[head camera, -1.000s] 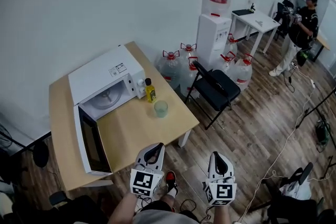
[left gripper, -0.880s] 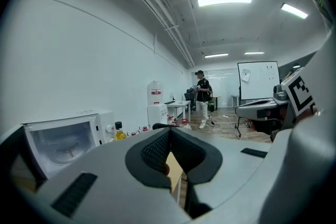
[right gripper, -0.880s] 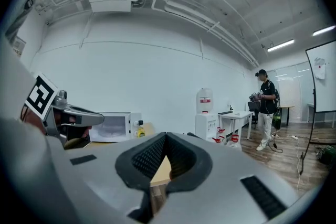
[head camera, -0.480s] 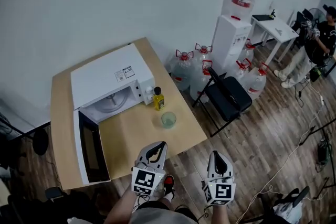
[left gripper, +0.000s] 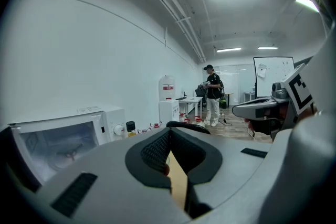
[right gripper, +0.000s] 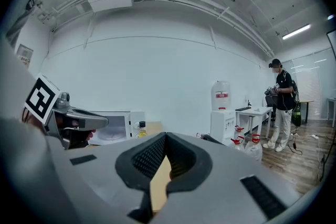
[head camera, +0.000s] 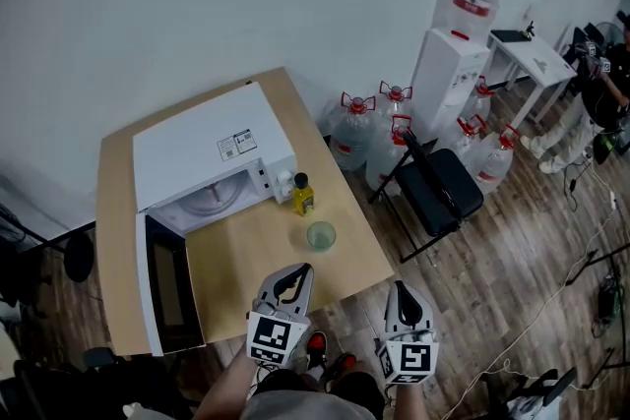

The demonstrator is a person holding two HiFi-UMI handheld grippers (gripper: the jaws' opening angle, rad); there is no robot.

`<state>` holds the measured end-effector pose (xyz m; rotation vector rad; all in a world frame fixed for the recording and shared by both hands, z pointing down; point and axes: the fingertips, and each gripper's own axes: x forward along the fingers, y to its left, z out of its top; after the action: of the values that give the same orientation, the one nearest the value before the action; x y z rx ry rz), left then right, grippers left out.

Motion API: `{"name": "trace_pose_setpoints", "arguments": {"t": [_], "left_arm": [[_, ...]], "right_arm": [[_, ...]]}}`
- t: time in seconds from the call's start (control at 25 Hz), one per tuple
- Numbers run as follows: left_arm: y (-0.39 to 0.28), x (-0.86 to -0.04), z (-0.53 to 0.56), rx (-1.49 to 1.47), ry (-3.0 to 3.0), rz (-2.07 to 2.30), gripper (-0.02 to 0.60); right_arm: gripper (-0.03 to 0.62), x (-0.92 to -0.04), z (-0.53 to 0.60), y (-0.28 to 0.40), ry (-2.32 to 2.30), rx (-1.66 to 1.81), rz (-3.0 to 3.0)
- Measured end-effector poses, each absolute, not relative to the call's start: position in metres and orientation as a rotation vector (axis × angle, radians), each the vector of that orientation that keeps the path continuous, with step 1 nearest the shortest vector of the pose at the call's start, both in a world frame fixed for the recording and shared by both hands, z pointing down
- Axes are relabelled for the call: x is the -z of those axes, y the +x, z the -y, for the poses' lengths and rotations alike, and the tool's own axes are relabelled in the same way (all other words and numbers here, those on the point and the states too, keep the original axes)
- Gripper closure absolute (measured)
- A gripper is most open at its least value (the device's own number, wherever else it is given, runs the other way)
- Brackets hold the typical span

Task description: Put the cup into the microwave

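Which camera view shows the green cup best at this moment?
The head view: the pale green translucent cup stands unobstructed on the wooden table, near the yellow bottle. Both gripper views look low across the table, and the cup cannot be made out in either.

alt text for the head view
A white microwave, door open, sits on a wooden table with a green cup and yellow bottle beside it. The left gripper and right gripper, both shut and empty, hover at the near edge.
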<state>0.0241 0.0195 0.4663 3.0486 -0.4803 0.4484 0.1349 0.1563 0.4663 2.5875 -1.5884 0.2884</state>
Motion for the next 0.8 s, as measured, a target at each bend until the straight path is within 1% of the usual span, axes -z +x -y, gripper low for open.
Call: {"name": "trace_pose_setpoints", "arguments": {"t": [0.48, 0.8], "left_arm": [[0.052, -0.484, 0.008, -0.495, 2.981, 0.66, 0.558], [0.069, -0.513, 0.024, -0.58, 2.875, 0.812, 0.558]], "right_arm": [[0.577, -0.486, -0.109, 0.173, 2.465, -0.336, 1.763], [0.577, -0.511, -0.062, 0.204, 2.307, -0.408, 1.92]]}}
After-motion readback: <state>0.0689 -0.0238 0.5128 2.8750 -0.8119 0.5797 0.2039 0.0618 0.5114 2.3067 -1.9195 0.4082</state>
